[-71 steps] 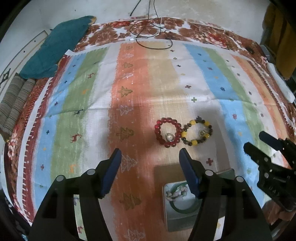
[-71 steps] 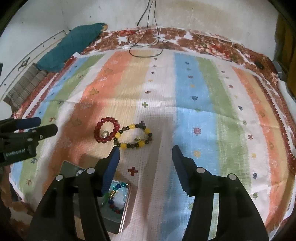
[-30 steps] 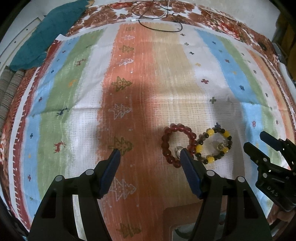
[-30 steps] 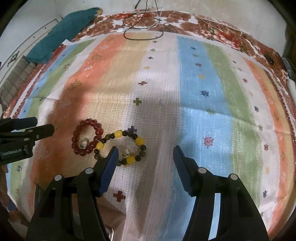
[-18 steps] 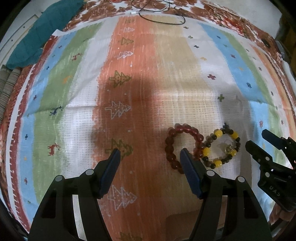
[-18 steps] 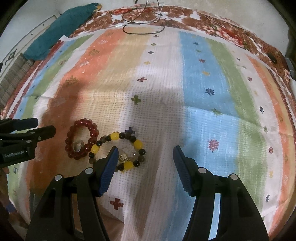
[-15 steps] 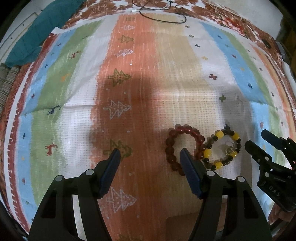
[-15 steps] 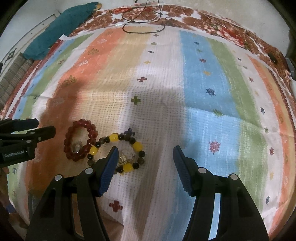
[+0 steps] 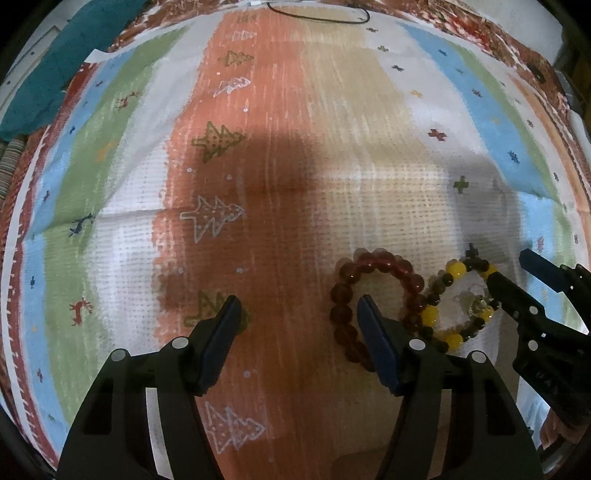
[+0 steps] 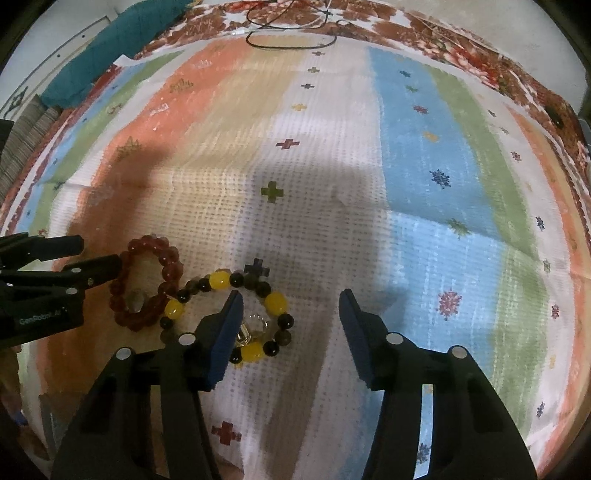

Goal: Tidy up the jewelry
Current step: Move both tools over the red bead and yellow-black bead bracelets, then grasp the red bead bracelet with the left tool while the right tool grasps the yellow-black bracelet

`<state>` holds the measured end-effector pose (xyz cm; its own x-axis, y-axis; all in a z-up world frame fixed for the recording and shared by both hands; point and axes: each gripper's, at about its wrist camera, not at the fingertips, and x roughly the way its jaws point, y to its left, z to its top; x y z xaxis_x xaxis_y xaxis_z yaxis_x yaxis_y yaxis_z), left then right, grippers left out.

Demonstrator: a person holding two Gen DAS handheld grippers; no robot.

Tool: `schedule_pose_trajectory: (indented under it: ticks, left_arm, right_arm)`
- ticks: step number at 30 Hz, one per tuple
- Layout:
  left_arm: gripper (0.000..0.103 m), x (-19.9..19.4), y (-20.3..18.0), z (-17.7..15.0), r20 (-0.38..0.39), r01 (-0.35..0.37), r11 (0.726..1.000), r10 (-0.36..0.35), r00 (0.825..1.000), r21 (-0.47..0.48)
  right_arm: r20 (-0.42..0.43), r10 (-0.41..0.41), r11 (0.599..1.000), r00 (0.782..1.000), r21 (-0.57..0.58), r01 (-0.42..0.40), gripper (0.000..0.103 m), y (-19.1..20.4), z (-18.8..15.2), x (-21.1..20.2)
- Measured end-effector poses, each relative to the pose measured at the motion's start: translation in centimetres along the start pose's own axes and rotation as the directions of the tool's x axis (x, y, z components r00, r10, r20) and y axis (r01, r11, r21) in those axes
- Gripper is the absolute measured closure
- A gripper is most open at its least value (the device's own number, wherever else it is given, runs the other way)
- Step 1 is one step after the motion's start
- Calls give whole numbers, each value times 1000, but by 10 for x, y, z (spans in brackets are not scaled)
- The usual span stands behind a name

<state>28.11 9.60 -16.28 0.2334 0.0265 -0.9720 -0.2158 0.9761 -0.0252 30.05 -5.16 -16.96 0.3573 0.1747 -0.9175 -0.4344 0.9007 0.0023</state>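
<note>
A red bead bracelet (image 9: 373,280) and a yellow-and-dark bead bracelet (image 9: 450,306) lie side by side, touching, on the striped cloth (image 9: 280,155). My left gripper (image 9: 299,310) is open and empty; its right finger covers part of the red bracelet. In the right wrist view the red bracelet (image 10: 147,284) and the yellow-and-dark bracelet (image 10: 258,291) lie at lower left, a small clear ring (image 10: 255,325) inside the yellow one. My right gripper (image 10: 290,306) is open and empty, its left finger over that bracelet's middle.
A teal cloth (image 10: 110,48) and a black cable (image 10: 288,33) lie at the far edge of the cloth. A striped mat (image 10: 22,136) lies off the left side. Each gripper shows at the side of the other's view.
Both grippers have moved forward and lower toward the bracelets. The metal box with jewelry seen earlier at the bottom has dropped out of view. Both stay open.
</note>
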Motion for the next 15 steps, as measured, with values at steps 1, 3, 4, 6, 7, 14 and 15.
schedule_pose_trajectory:
  ticks: [1,3,4,6,7,14,15]
  left_arm:
    - [39,1,0,0,-1,0,1000,0,1000,1]
    - [41,3,-1,1,-1,0,1000,0,1000,6]
    - [42,3,-2,2,0,2,1000,-2,1000,10]
    - [43,4,-4,3,0,4,1000,-4,1000,19]
    - [45,6,-5,3,-2,4,1000,-4,1000,25]
    - [71,16,-18,1,11,-28,995,27,1000,93]
    - [76,16,-21,1,10,-22,994,21,1000,107]
  right_arm:
    - [-3,1,1000,1000,0,-1,52,0,0,2]
    - [-7,4,1000,1000,4,-4,53,-1,1,7]
    - [-7,1,1000,1000,2,-1,54,-1,1,8]
    - [-7,-6,1000,1000,-2,6,58,0,1,10]
    - [-5,-6,1000,1000,-5,6,61,0,1,11]
    - [-8,-22,997,1000,-73,22,89,9,-1,14]
    - [-5,-24,997,1000,-79,24,90,9,-2,15]
